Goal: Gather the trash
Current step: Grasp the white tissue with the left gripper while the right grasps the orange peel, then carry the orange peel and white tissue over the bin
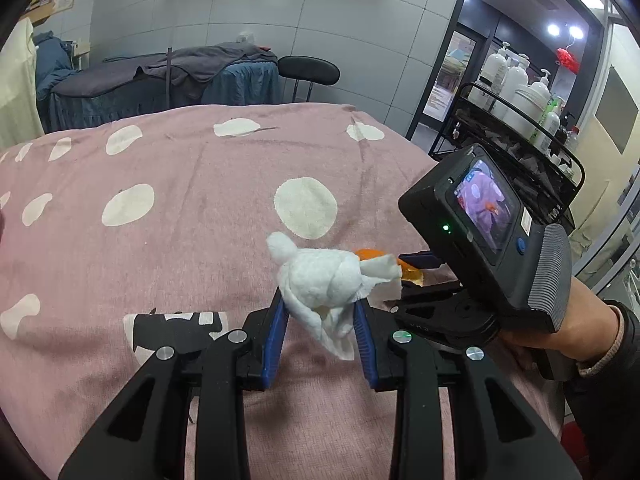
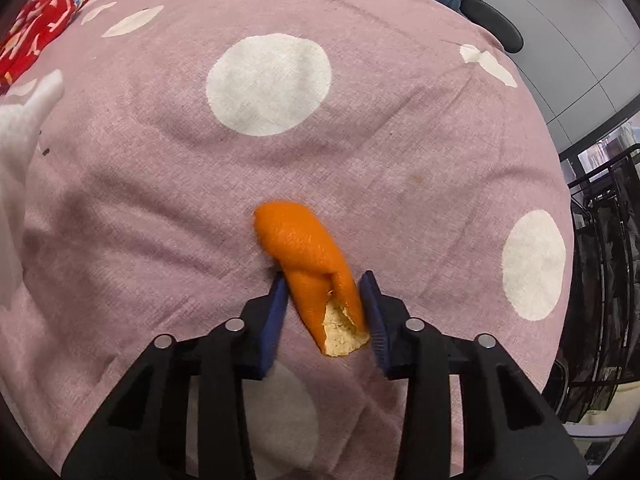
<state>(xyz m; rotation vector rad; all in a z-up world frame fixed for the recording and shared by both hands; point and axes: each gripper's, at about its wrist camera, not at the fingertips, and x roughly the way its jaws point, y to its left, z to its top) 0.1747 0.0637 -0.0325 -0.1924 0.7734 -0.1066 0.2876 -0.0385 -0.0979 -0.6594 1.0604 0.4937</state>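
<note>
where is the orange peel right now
In the right wrist view the orange peel lies on the pink dotted blanket, low in the middle, between the right gripper pads.

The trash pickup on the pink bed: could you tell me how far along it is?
Done: the crumpled tissue is lifted in the left gripper. In hand: the right gripper has its jaws against the orange peel, not yet lifted. Left: binning both; no bin is visible.

Even indoor light, ceiling spots glaring, fisheye edges warped, dark.
</note>
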